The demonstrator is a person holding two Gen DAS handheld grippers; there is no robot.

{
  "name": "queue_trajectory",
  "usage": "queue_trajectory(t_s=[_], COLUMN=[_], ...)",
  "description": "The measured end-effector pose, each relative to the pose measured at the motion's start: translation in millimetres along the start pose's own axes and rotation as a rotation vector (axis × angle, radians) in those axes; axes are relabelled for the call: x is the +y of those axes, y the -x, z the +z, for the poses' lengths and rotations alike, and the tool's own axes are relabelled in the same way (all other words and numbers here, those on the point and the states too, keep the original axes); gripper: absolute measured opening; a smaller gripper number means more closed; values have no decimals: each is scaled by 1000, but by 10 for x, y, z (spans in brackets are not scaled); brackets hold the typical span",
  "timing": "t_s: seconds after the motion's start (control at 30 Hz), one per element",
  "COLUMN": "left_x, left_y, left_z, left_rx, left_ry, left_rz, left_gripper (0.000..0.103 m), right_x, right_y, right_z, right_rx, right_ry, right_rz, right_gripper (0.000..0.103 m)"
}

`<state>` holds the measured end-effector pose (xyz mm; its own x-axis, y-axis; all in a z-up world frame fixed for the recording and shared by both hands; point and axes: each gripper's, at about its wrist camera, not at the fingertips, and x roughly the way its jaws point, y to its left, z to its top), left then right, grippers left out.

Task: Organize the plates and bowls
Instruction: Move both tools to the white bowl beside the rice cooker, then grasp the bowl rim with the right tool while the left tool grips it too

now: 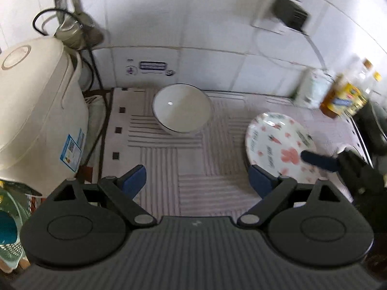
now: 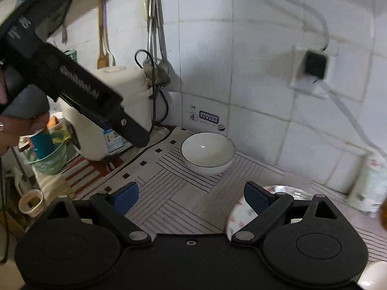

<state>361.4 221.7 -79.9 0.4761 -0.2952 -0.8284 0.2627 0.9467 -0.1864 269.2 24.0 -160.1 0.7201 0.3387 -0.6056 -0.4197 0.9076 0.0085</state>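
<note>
Your left tool [image 1: 197, 181] spread wide and empty, white bowl [image 1: 181, 108] ahead on the tabletop [image 1: 188, 164], patterned plate [image 1: 278, 145] right of the bowl, your right tool [image 2: 191, 197] spread beside the plate

Right wrist view: the right gripper's body covers most of the patterned plate [image 2: 238, 213]. Left wrist view: bottles [image 1: 346, 96] at the right edge are motion-blurred, labels unreadable; the green basket [image 1: 11, 229] is cut off by the left edge; wall sticker [image 1: 152, 66] text is too small to read
</note>
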Motion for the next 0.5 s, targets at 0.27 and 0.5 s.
queue_trajectory(t_s=[0.27, 0.5], left_x=[329, 474], left_y=[-842, -1549], left_z=[290, 440], left_rx=[16, 65], left_ry=[65, 66], left_rz=[-21, 4], left_gripper=[85, 72], right_x=[125, 124], right_y=[-1046, -1747], right_z=[-57, -201], right_rx=[-6, 77], right_ry=[-61, -117], right_rz=[-77, -172], right_gripper=[96, 96])
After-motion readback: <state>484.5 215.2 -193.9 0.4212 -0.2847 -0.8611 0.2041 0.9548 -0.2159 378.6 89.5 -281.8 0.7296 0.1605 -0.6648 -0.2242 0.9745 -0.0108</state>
